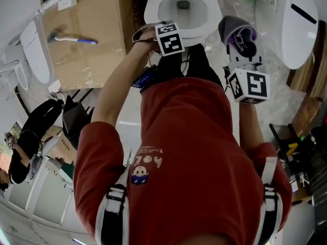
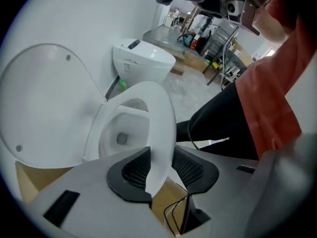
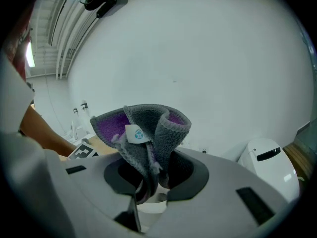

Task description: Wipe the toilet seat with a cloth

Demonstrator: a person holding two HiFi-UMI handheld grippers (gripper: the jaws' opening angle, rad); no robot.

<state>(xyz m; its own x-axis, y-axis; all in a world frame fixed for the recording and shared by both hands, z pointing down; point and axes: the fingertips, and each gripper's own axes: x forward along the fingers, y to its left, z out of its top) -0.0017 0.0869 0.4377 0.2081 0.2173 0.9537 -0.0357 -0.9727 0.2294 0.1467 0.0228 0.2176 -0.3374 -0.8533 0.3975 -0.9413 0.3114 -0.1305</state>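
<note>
Cloth (image 3: 143, 133), grey outside and purple inside, sticks up bunched from the right tongs (image 3: 151, 175), which pinch its lower end; they are held up at the right of the toilet bowl (image 1: 182, 9), clear of it. The left tongs (image 2: 161, 170) are spread, with the near edge of the white toilet seat (image 2: 158, 118) standing between their pads. The lid (image 2: 44, 103) is raised behind. 1 more toilet (image 2: 141, 58) stands farther off.
</note>
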